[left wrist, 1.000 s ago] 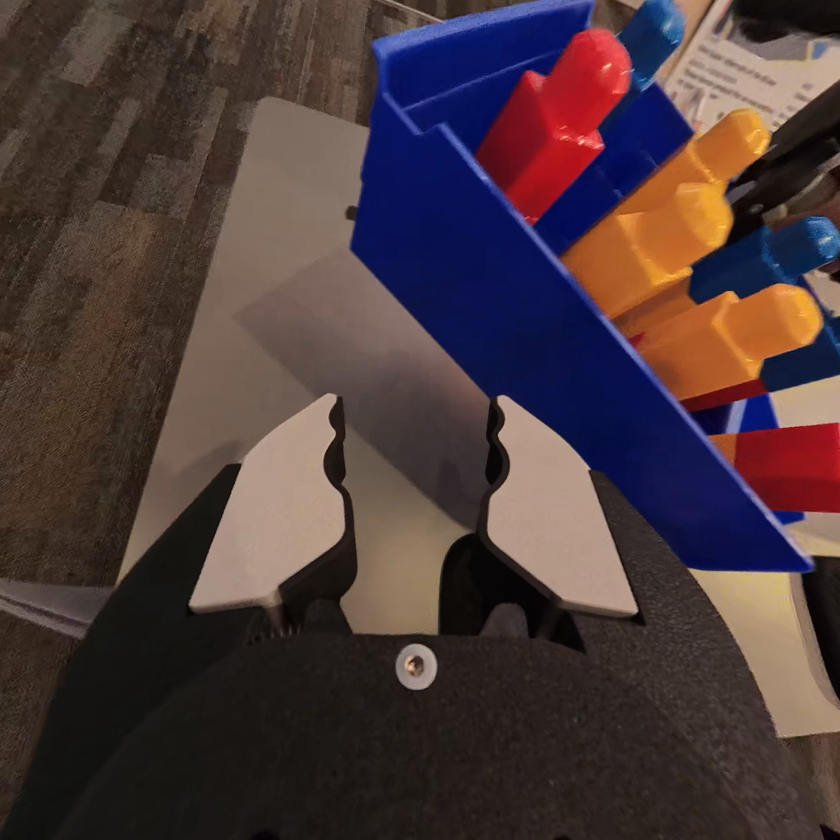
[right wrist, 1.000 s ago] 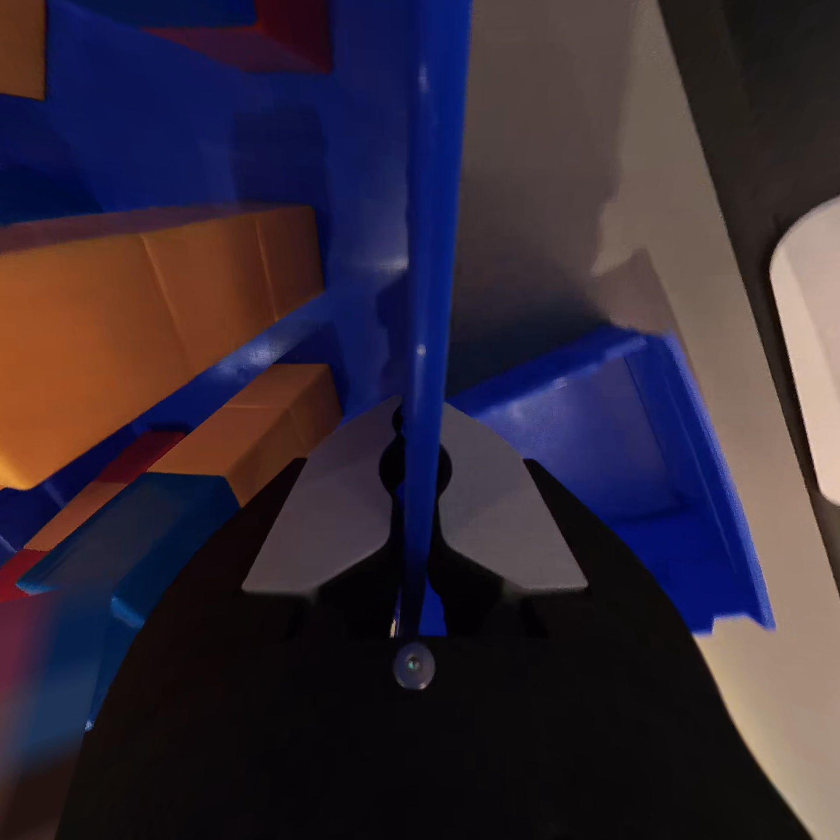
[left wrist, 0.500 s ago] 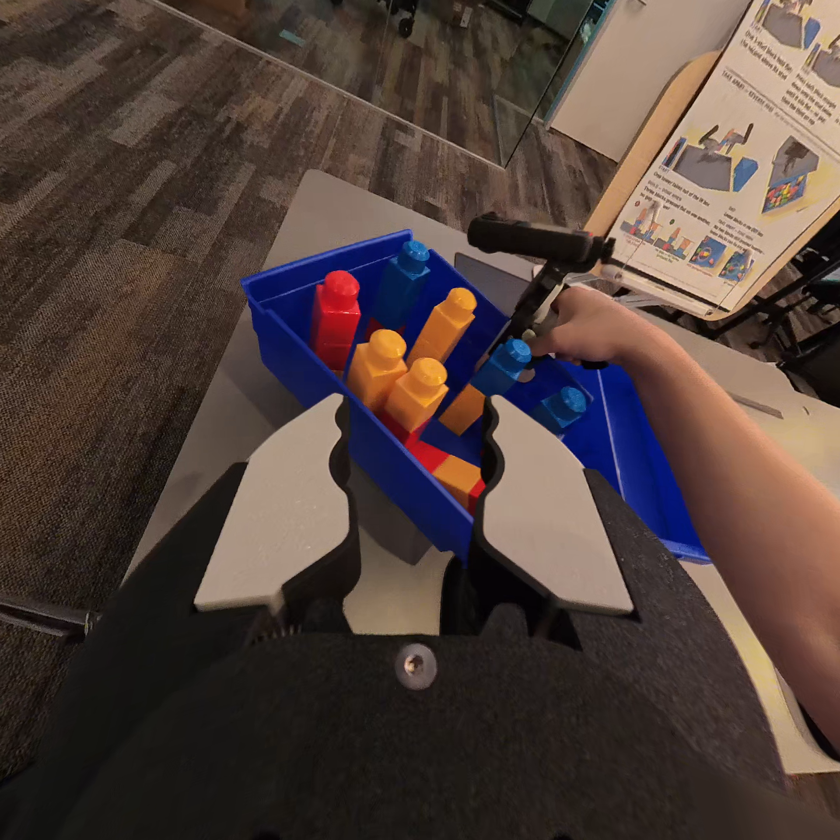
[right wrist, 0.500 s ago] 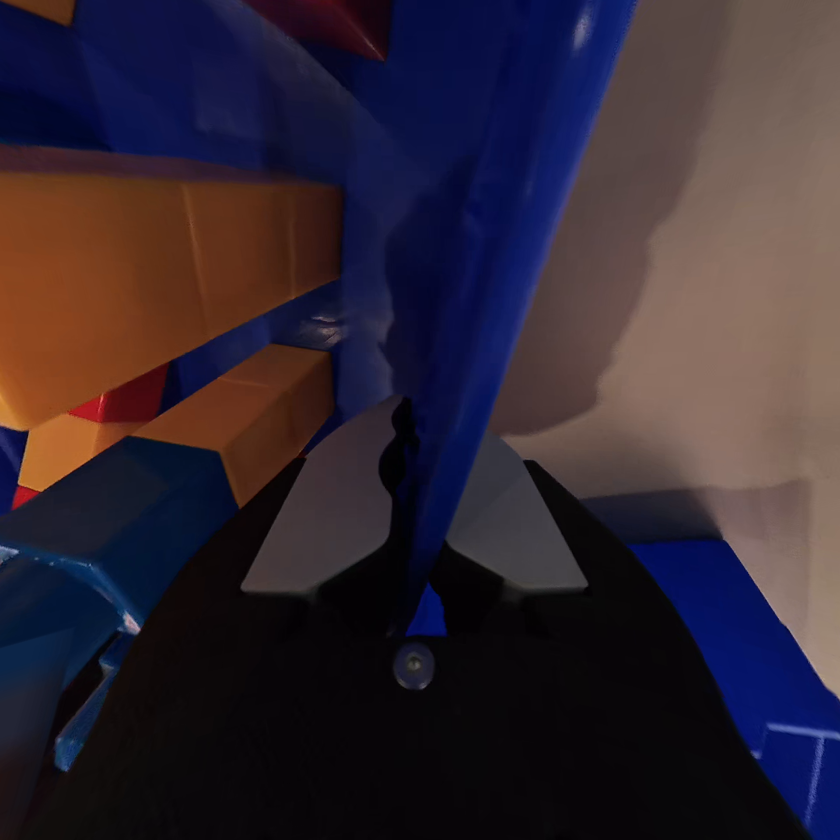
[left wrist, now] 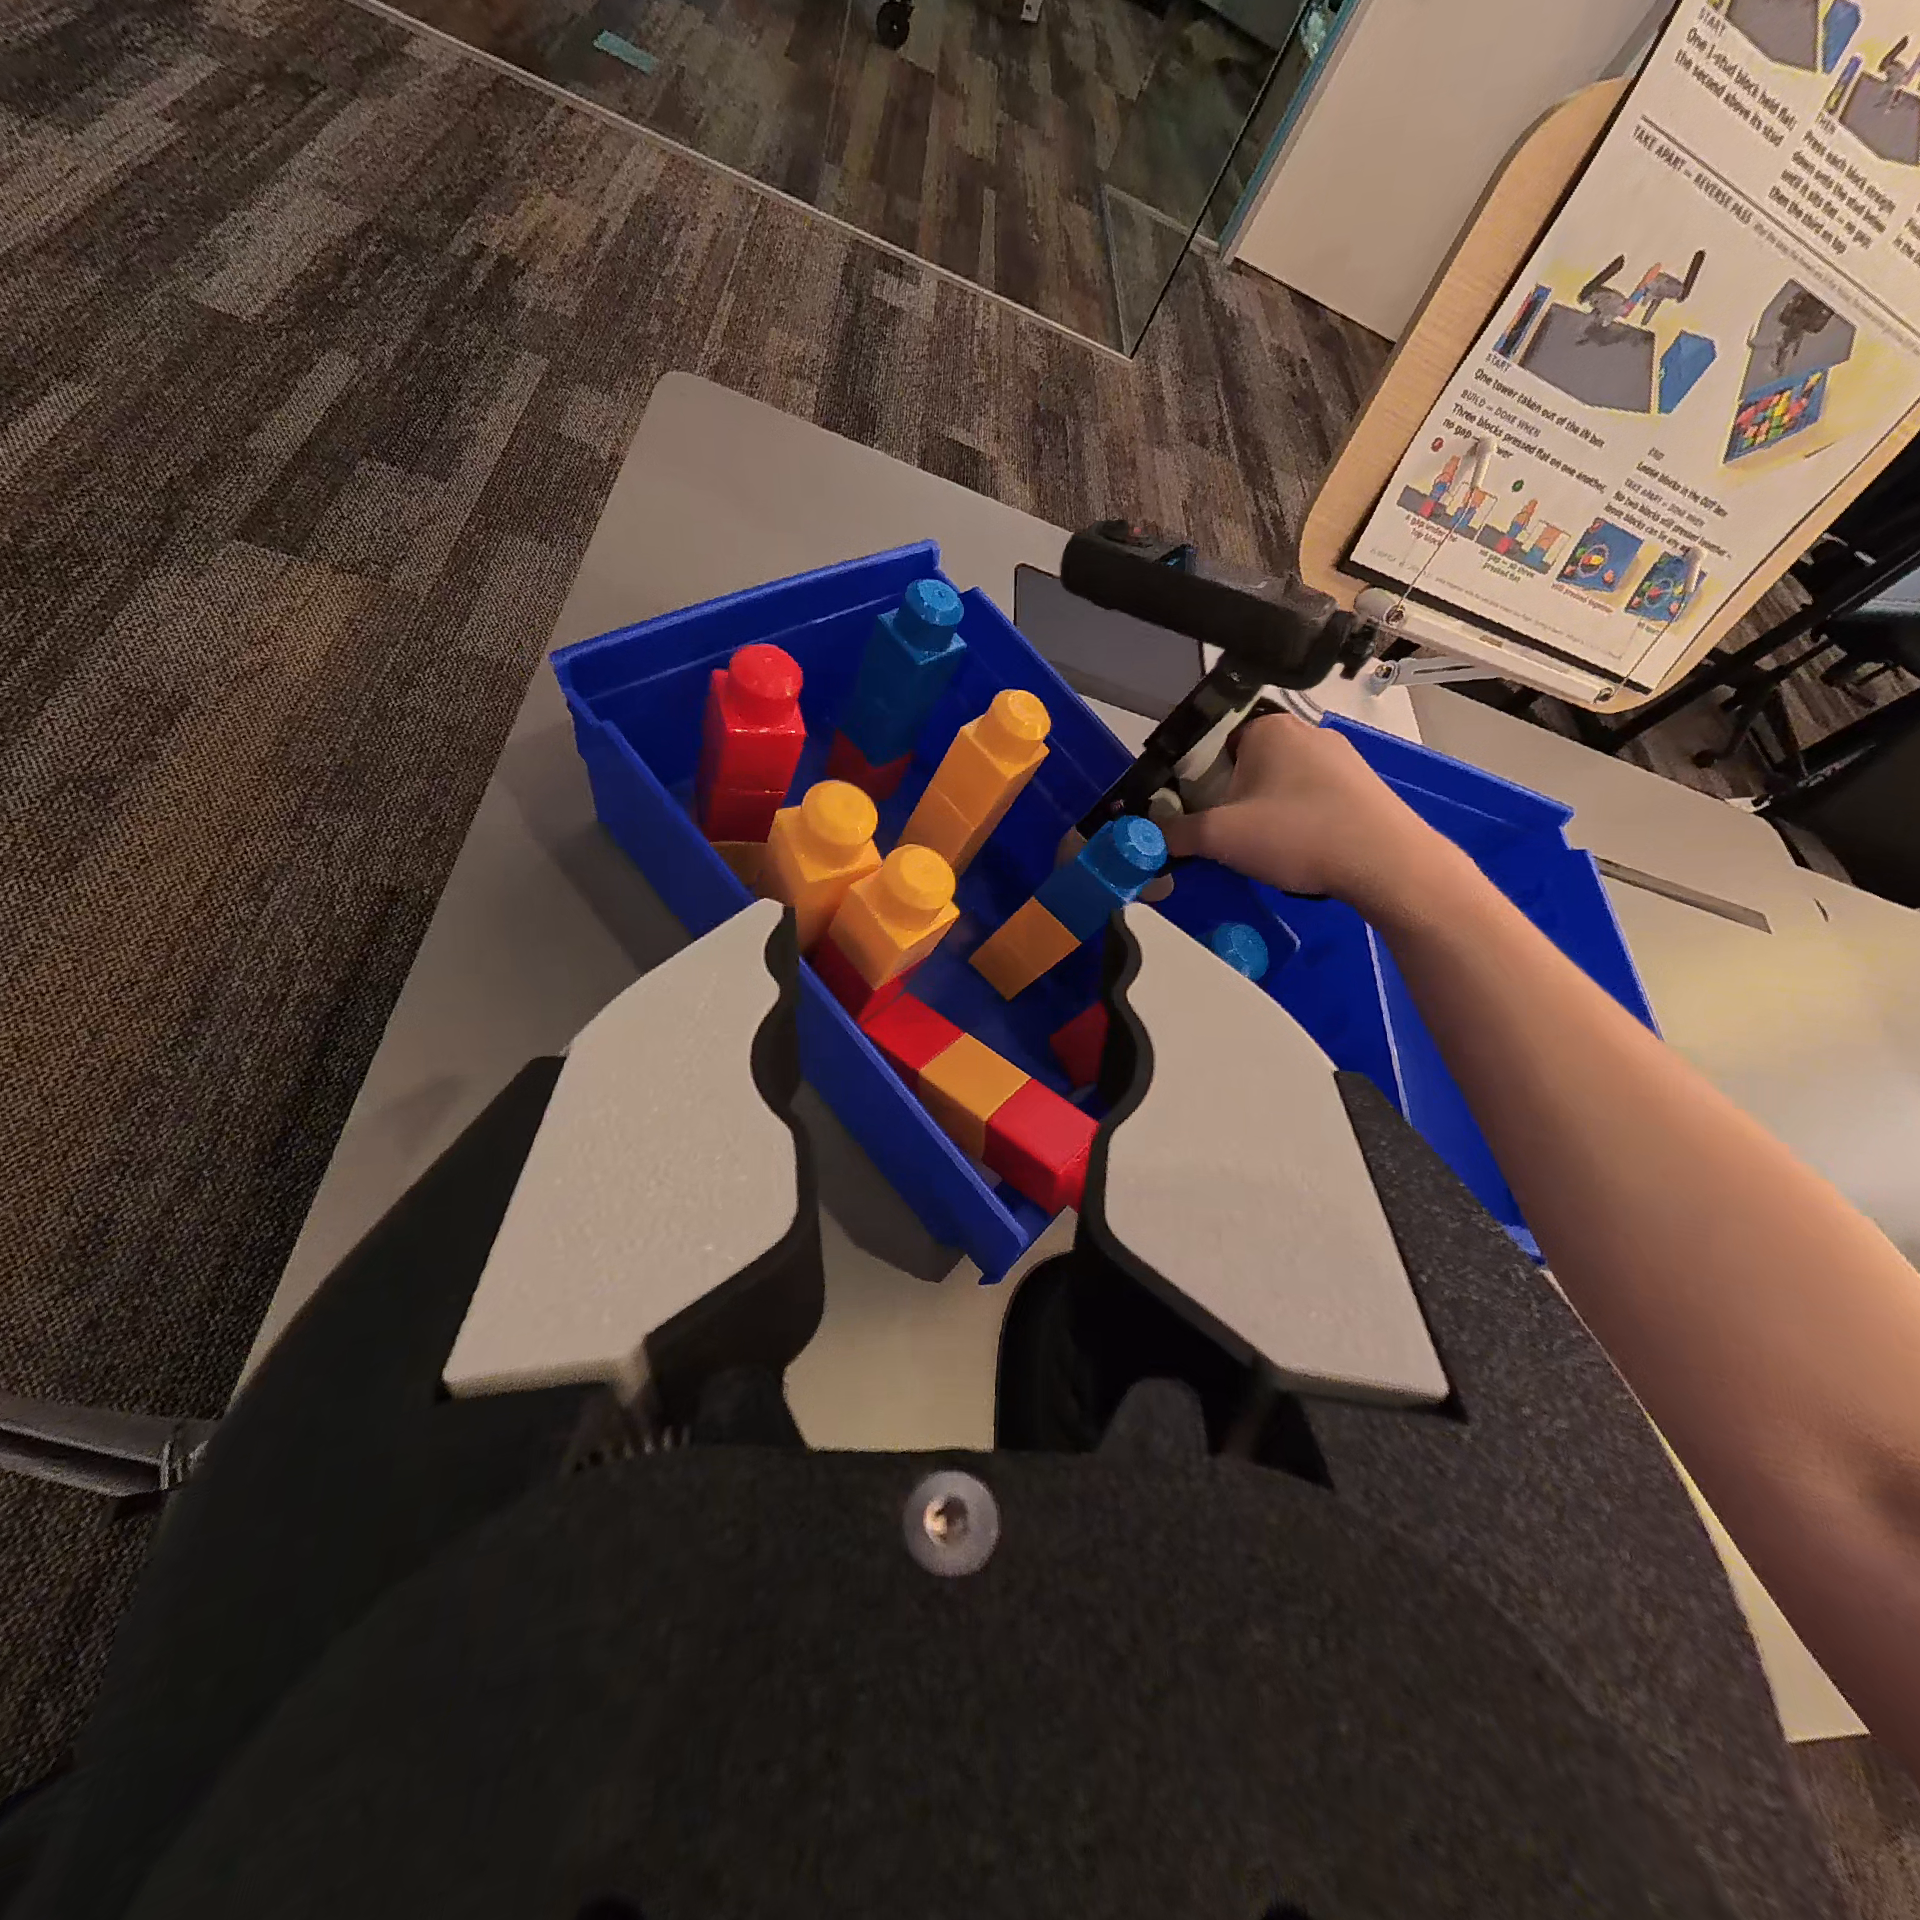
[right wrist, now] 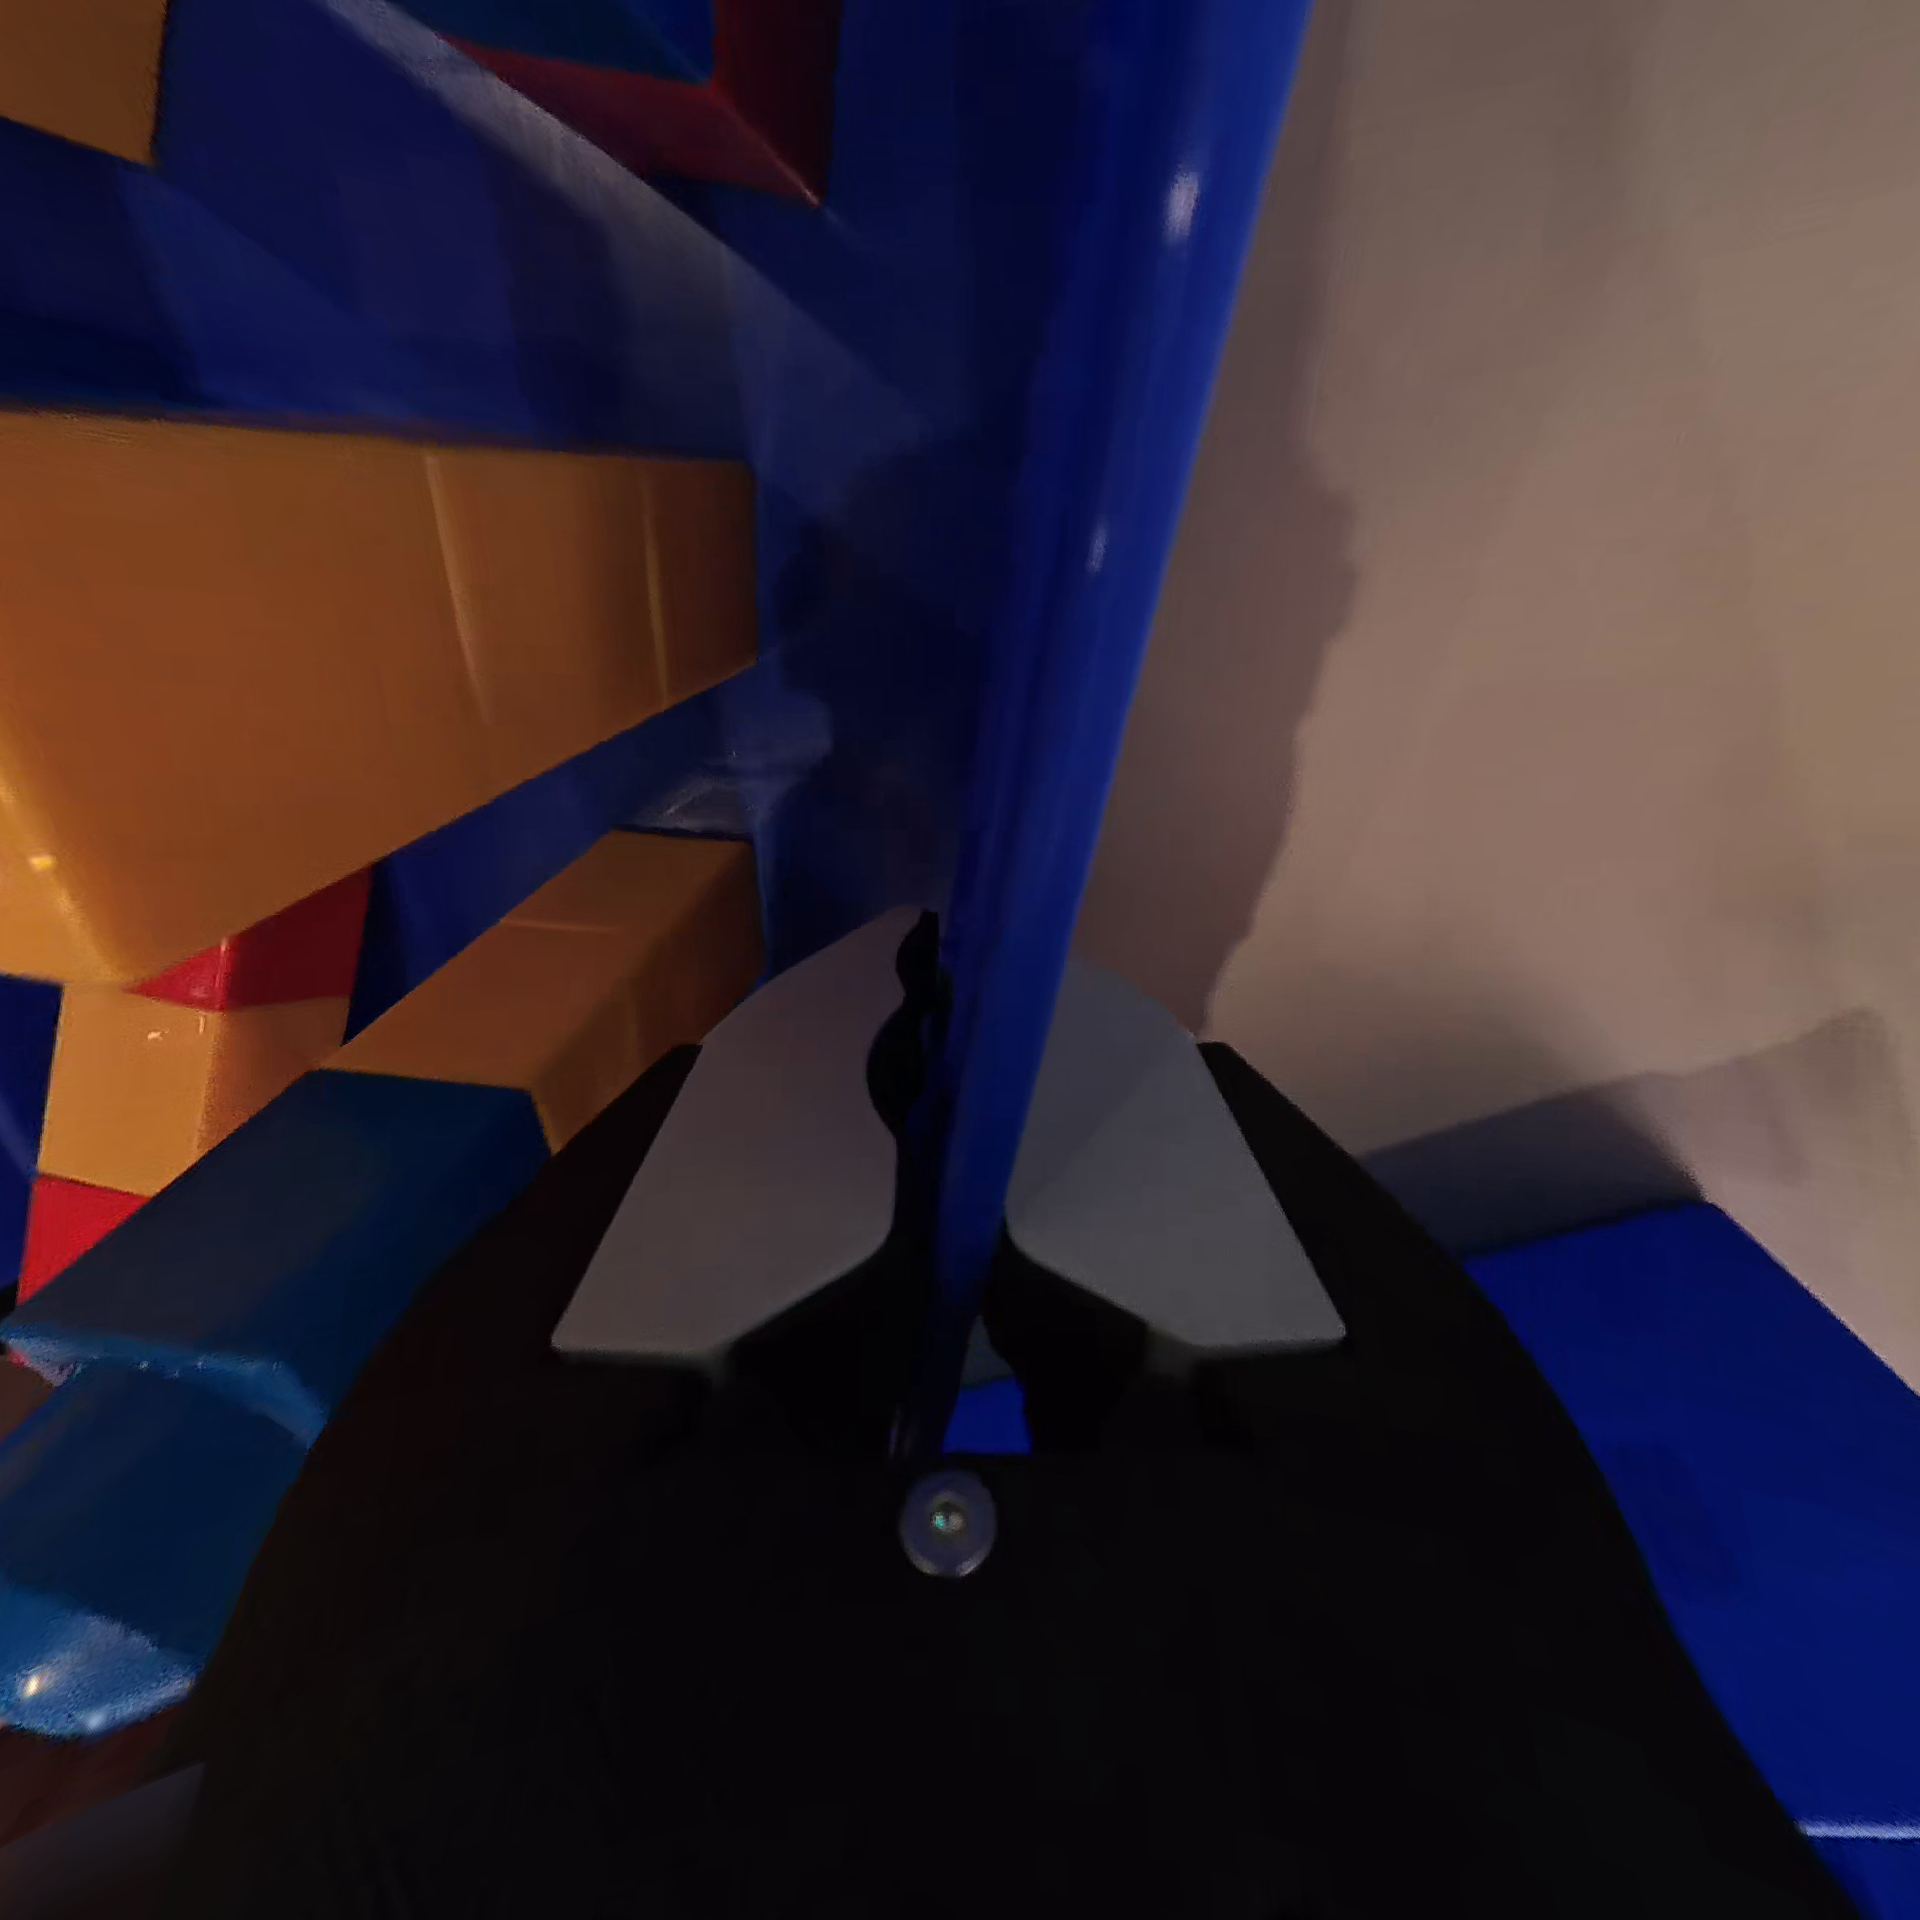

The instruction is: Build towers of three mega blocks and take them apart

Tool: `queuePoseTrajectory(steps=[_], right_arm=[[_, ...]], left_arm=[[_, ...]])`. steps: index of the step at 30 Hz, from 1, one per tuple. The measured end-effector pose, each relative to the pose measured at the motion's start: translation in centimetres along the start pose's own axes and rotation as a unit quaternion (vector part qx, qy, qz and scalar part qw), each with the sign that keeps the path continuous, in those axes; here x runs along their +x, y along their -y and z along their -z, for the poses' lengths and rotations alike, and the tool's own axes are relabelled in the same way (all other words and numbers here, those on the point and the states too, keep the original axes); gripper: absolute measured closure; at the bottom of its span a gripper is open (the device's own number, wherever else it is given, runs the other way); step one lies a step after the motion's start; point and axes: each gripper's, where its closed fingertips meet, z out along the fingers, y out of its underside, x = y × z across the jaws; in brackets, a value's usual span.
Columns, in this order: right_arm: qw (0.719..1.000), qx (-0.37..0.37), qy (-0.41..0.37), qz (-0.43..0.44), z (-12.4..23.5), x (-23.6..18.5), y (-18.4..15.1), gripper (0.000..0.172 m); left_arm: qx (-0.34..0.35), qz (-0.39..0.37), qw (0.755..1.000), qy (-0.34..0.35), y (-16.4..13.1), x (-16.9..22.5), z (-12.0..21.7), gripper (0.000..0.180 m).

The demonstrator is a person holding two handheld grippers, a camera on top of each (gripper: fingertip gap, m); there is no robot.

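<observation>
Right gripper (right wrist: pixel 971 956) clamps the blue bin (right wrist: pixel 1091 520) wall; only left view shows left gripper (left wrist: pixel 951 935) wide.

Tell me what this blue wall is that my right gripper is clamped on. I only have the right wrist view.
Observer: Your right gripper is on the wall of a blue bin that sits on a grey table and holds block towers.
Operator: Where's the left gripper?
Observer: The left gripper is open and empty, over the bin's near end.
</observation>
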Motion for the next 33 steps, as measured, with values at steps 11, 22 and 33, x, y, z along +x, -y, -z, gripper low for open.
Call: queuePoseTrajectory(steps=[11,22,33], right_arm=[[0.872,0.411,-0.218,0.156,18.4,-2.4,0.3,0.123],[0.879,0.462,0.012,0.119,7.0,-17.5,-8.7,0.114],[0.894,0.441,-0.052,0.056,1.8,-16.4,-6.7,0.124]], left_arm=[[0.021,0.006,1.0,0.006,0.4,0.0,0.9,0.124],[0.024,0.004,1.0,0.013,0.4,0.1,1.3,0.123],[0.02,0.003,1.0,-0.004,0.2,0.2,1.3,0.123]])
